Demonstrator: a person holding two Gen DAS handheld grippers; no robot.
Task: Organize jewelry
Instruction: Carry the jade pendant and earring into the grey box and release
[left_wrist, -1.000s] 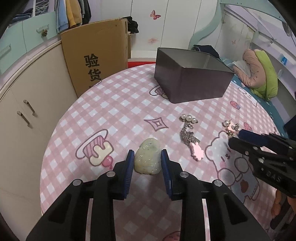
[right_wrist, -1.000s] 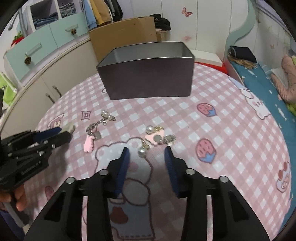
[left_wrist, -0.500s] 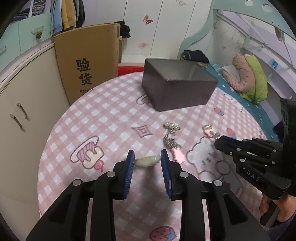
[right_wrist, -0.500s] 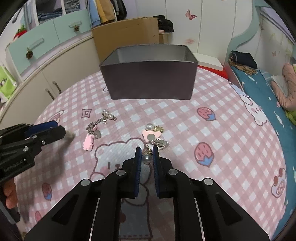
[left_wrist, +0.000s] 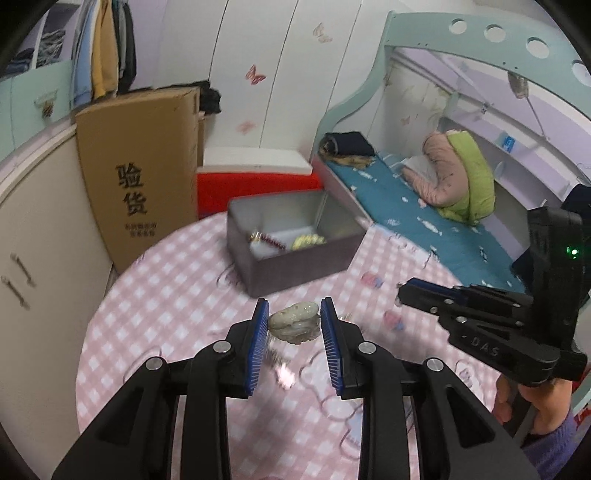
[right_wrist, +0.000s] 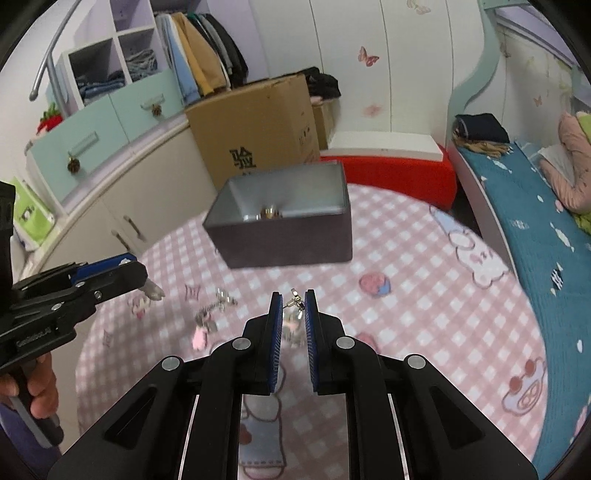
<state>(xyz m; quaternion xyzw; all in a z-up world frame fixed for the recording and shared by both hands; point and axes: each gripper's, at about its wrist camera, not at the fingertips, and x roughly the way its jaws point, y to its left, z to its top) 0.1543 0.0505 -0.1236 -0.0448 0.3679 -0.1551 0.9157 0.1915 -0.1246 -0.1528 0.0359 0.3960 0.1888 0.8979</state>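
My left gripper (left_wrist: 294, 325) is shut on a pale green jade pendant (left_wrist: 295, 321), held in the air above the pink chequered table (left_wrist: 166, 306). My right gripper (right_wrist: 293, 314) is shut on a small silver pearl earring (right_wrist: 294, 304), also lifted off the cloth. A grey open box (right_wrist: 288, 243) stands at the far side of the table with a few pieces of jewelry (left_wrist: 284, 242) inside. A pearl chain with a pink charm (right_wrist: 208, 319) lies on the cloth, left of my right gripper. In the right wrist view the left gripper (right_wrist: 136, 273) shows at the left.
A tall cardboard carton (left_wrist: 140, 177) and cream cupboards (left_wrist: 40, 229) stand behind the table on the left. A red bench (left_wrist: 255, 184) is behind the box. A bed with a blue sheet (left_wrist: 424, 221) runs along the right. A hand (right_wrist: 37, 391) holds the left gripper's handle.
The right gripper shut on the earring. Both grippers rose from the table with their pieces, and the inside of the grey box came into view.
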